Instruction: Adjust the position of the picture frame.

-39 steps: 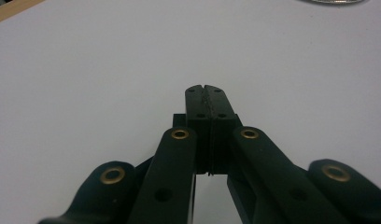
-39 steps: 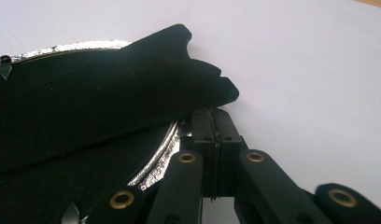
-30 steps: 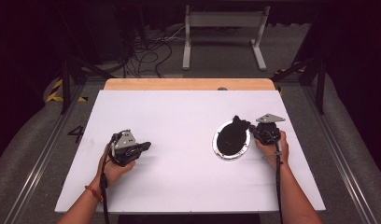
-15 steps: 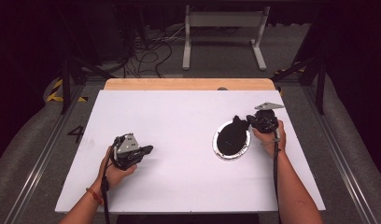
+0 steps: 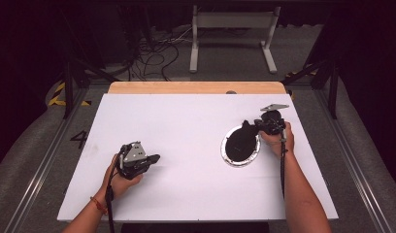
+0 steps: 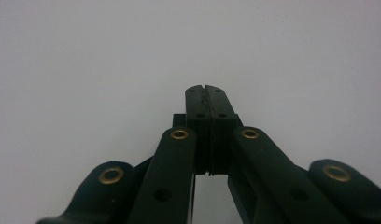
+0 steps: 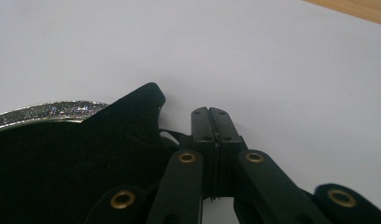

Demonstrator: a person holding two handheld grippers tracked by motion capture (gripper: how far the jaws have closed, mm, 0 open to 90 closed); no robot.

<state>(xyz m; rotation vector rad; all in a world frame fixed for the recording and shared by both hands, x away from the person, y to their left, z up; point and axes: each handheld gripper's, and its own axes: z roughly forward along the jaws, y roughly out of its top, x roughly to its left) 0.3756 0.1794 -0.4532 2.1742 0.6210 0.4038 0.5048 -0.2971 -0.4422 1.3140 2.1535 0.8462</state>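
Observation:
A round silver-rimmed plate (image 5: 238,164) lies right of the middle of the white table (image 5: 186,126), with a black cloth (image 5: 239,143) spread in it. One corner of the cloth peaks up at the far right of the plate. My right gripper (image 5: 254,127) hovers just beyond that corner with its jaws pointing left, pressed together. In the right gripper view the cloth (image 7: 62,163) and plate rim (image 7: 48,109) lie left of the shut right gripper (image 7: 209,109), and nothing shows between the pads. My left gripper (image 5: 156,158) rests near the front left, and in its own view the left gripper (image 6: 205,87) is shut and empty.
A wooden strip (image 5: 196,87) runs along the table's far edge, with a small dark round thing (image 5: 231,91) on it. Behind the table, a white metal stand (image 5: 232,29) and loose cables (image 5: 157,53) sit on the floor. Metal rails run along both sides.
My right gripper has moved toward the far edge of the table, past the cloth's raised corner. The cloth, the plate and my left gripper have stayed put.

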